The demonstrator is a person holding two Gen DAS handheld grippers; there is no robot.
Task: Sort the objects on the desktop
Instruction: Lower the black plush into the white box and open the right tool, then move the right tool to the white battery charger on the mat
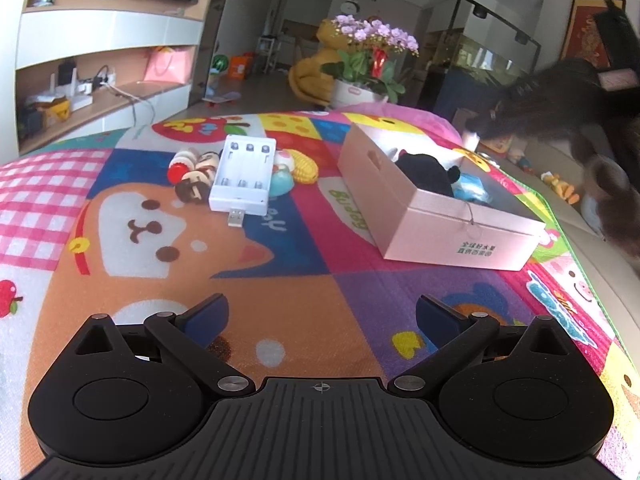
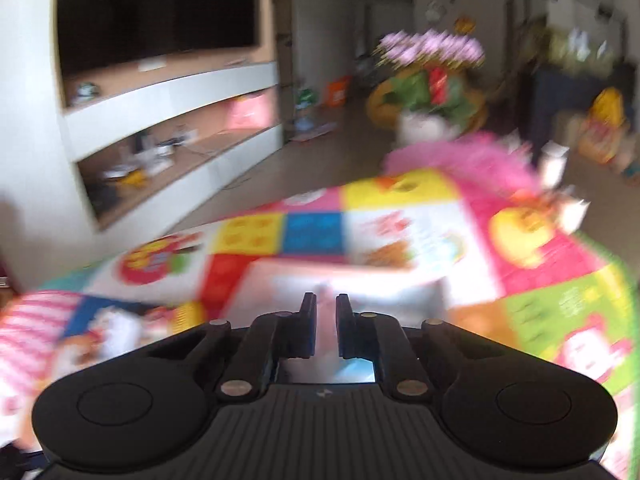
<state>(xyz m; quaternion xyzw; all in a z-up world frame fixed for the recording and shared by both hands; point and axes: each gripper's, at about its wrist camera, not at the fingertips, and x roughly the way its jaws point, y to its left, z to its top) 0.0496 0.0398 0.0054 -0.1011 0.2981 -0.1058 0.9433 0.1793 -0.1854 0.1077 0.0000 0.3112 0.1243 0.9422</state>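
In the left wrist view a pink cardboard box [image 1: 440, 216] sits open on the colourful play mat [image 1: 280, 280], holding a black plush toy [image 1: 424, 172] and something blue. To its left lie a white battery charger [image 1: 244, 176], wooden plug-like toys [image 1: 192, 172] and a yellow corn toy [image 1: 304, 166]. My left gripper [image 1: 322, 316] is open and empty, low over the mat, well short of them. The right wrist view is blurred by motion. My right gripper [image 2: 326, 304] has its jaws nearly together with a narrow gap, nothing visibly between them, above the pink box [image 2: 360, 288].
A dark blurred shape [image 1: 580, 120], possibly the other arm, hangs over the mat's right edge. Beyond the mat stand a potted orchid [image 1: 372, 56], a yellow plush [image 1: 316, 68] and a shelf wall [image 1: 100, 64]. Small toys [image 1: 560, 188] lie on the floor at right.
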